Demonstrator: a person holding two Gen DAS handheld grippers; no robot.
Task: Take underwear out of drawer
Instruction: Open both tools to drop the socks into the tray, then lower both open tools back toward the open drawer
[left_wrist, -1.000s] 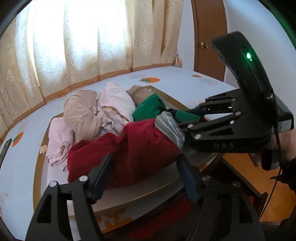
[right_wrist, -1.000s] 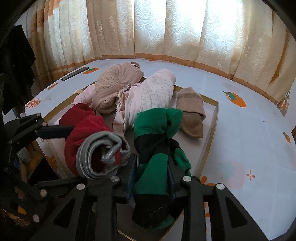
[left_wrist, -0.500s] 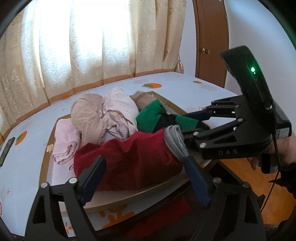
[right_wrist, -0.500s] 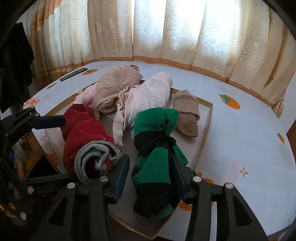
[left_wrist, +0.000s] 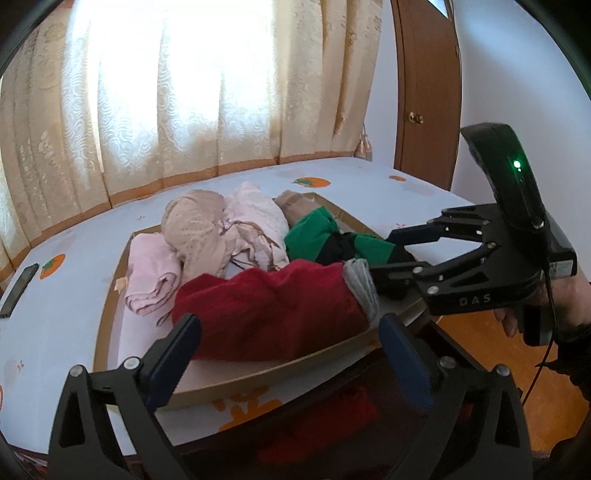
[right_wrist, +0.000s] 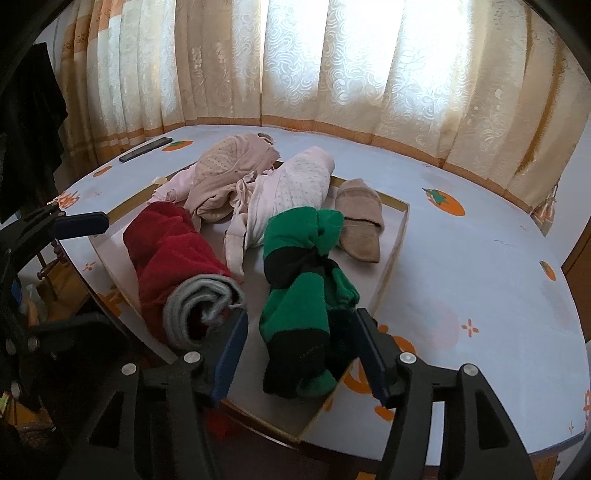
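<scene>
A shallow cardboard drawer tray (left_wrist: 258, 376) (right_wrist: 391, 273) lies on a pale blue table and holds several rolled garments. A red roll with a grey waistband (left_wrist: 269, 310) (right_wrist: 173, 266) lies at the tray's near edge. A green and black roll (right_wrist: 303, 295) (left_wrist: 325, 240) lies beside it. My left gripper (left_wrist: 288, 354) is open, its fingers either side of the red roll and apart from it. My right gripper (right_wrist: 299, 358) is open around the near end of the green roll without touching it; it also shows in the left wrist view (left_wrist: 391, 251).
Pink (right_wrist: 291, 188) (left_wrist: 258, 218), beige (right_wrist: 225, 173) and tan (right_wrist: 362, 218) garments lie further back in the tray. A dark phone (right_wrist: 146, 149) (left_wrist: 18, 290) lies on the table. Curtains hang behind. A wooden door (left_wrist: 428, 92) is at the right. Something red (left_wrist: 325, 424) lies below the table edge.
Both grippers have opened, letting go of the red and green rolls, and have drawn back from the tray. The rolls now rest in the tray.
</scene>
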